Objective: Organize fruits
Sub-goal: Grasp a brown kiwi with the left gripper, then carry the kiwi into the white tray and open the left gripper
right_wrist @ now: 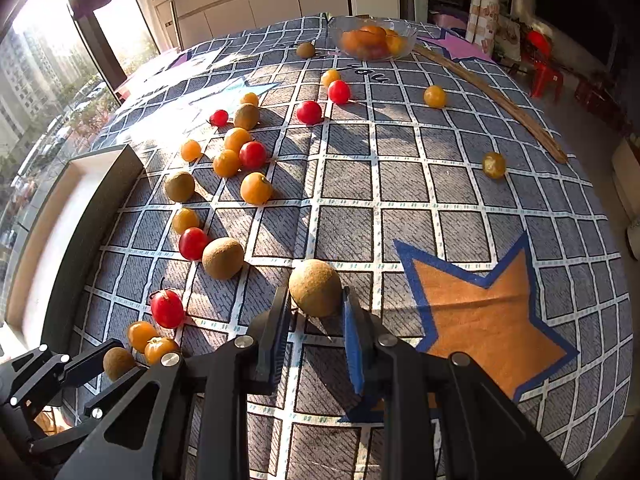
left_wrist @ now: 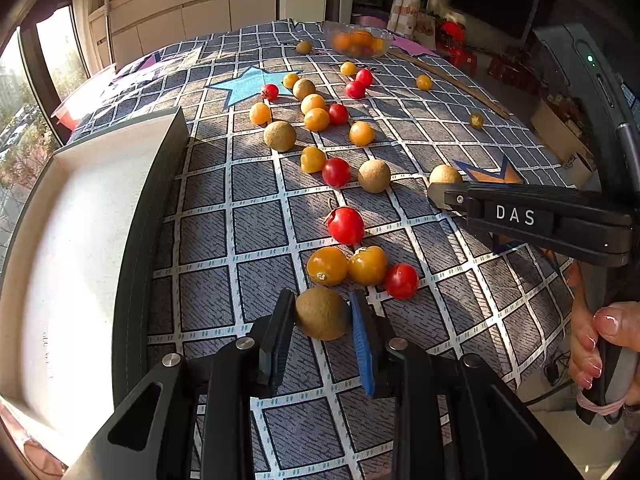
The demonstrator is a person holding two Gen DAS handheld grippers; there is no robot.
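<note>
A brown fruit (left_wrist: 322, 313) sits between the two fingers of the left gripper (left_wrist: 323, 312). The fingers are right at its sides, so they seem to be grasping it, though it looks to be resting on the cloth (left_wrist: 256, 216). The right gripper (right_wrist: 316, 300) has its own brown fruit (right_wrist: 315, 288) between its fingers too, with small gaps at the sides, so I cannot tell if it is squeezing yet.

Just beyond the left one's fruit lie two orange fruits (left_wrist: 346, 266) and a red tomato (left_wrist: 401, 281), close together. More red, orange and brown ones are spread farther up the cloth. A white tray (left_wrist: 80, 248) with a dark wall sits on the left. A glass bowl (right_wrist: 372, 38) with orange fruit is at the far end.

What could go wrong? These fruits are round, so one could pop out and roll if the squeeze is off-center. A hard squeeze could crush it. The orange ones are so near that a bump could send them rolling. The tray wall is tall, so a low carry could knock the fruit loose.
</note>
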